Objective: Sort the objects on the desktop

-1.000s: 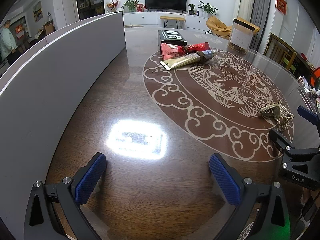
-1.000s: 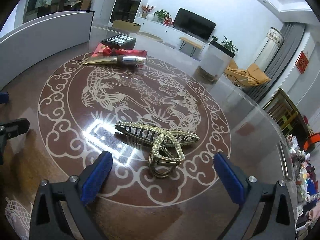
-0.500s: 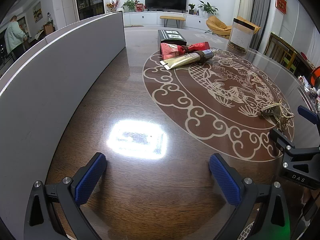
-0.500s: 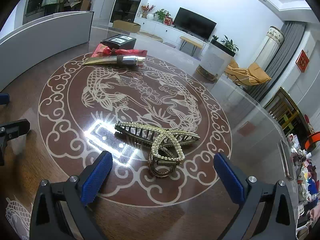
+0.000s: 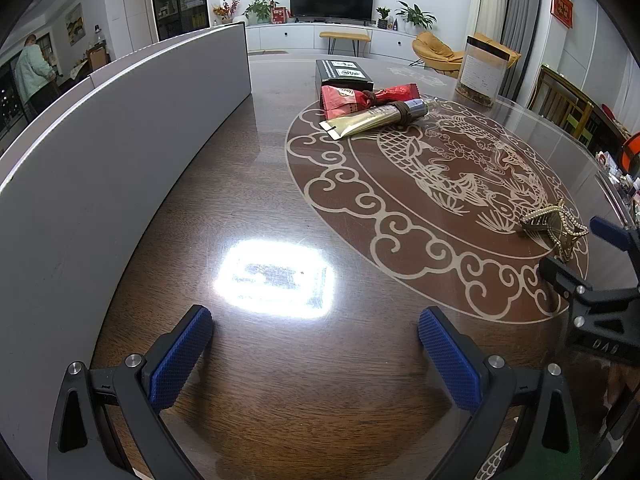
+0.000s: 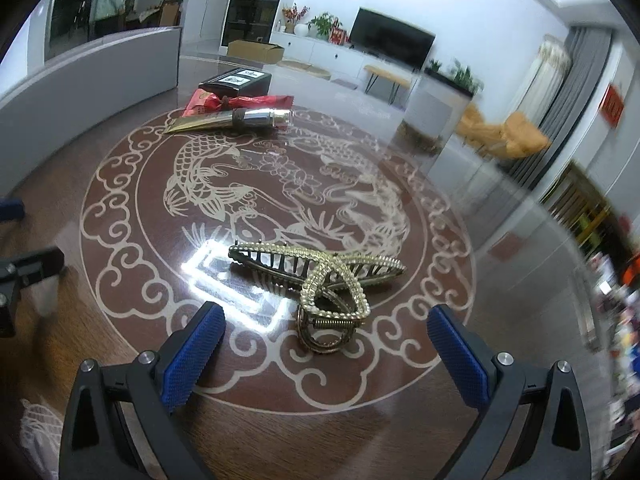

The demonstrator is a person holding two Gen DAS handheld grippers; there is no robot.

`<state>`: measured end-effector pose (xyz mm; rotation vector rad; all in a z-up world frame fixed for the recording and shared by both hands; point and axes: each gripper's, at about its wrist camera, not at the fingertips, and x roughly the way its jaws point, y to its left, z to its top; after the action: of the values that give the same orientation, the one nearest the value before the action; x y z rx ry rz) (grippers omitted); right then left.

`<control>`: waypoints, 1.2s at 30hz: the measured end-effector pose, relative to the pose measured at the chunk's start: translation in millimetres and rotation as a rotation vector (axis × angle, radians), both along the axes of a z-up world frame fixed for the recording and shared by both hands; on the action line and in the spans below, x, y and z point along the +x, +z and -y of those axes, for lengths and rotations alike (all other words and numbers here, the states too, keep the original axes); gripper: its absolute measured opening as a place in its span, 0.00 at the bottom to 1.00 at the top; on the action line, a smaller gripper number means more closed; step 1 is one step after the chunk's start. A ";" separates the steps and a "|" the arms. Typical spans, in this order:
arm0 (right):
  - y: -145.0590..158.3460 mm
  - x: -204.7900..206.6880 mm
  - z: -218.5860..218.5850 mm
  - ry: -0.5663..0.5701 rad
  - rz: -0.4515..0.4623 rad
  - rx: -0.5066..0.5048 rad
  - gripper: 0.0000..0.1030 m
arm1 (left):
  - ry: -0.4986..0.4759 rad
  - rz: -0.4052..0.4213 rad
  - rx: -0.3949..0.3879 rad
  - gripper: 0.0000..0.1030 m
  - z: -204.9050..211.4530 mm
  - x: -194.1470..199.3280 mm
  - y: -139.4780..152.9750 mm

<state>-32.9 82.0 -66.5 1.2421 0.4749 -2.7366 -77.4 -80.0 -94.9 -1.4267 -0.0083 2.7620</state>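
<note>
A dark wooden table [image 5: 256, 184] with a glossy top carries everything. A large round medallion [image 5: 436, 200] is set into it, a pale fish drawing ringed by cloud scrolls. Ceiling light glares on the bare wood at 6 o'clock from the medallion.

On the medallion's rim at about 11 o'clock lies a gold tube [image 5: 376, 117], touching a red packet [image 5: 352, 98] just behind it. A black box [image 5: 343, 74] sits past the packet, on plain wood. A clear canister [image 5: 482, 71] stands at about 1 o'clock. A pearl-studded hair claw [image 6: 316, 276] lies on the medallion at about 4 o'clock. A grey partition [image 5: 120, 140] curves along the table's 9 o'clock side.
</note>
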 end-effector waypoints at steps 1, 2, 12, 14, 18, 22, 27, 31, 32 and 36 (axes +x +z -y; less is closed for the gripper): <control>-0.7 -2.8 -5.3 -0.001 0.021 -0.038 0.99 | 0.000 0.000 -0.001 1.00 0.0 0.0 0.0; -1.8 -5.7 -10.4 -0.003 0.042 -0.074 1.00 | 0.000 0.001 -0.002 1.00 -0.2 -0.2 -0.2; -8.2 -14.7 -26.7 -0.007 0.118 -0.208 1.00 | -0.122 0.034 -0.020 1.00 -8.0 -29.5 -0.7; -8.1 -14.7 -27.0 -0.007 0.118 -0.208 1.00 | -0.177 0.073 -0.025 1.00 -11.7 -58.7 0.3; -7.8 -14.5 -26.7 -0.007 0.119 -0.208 1.00 | -0.225 0.094 -0.030 1.00 -13.3 -113.3 0.3; -7.9 -14.3 -26.7 -0.007 0.119 -0.208 1.00 | -0.268 0.069 -0.028 1.00 -18.4 -157.3 0.3; -8.0 -14.3 -26.9 -0.007 0.119 -0.208 1.00 | -0.373 0.042 -0.028 1.00 -41.2 -178.7 1.5; -8.1 -14.4 -27.0 -0.007 0.119 -0.208 1.00 | -0.498 0.059 -0.025 1.00 -64.3 -177.8 3.7; -8.1 -14.4 -27.0 -0.007 0.119 -0.208 1.00 | -0.555 0.063 -0.022 1.00 -68.9 -171.2 3.8; -8.2 -14.3 -26.9 -0.007 0.118 -0.208 1.00 | -0.713 0.085 -0.057 0.96 -77.5 -146.9 7.1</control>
<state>-47.3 108.9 -74.7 1.3420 0.1694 -2.6177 -224.4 -2.5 -87.7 -1.2338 0.4799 2.1284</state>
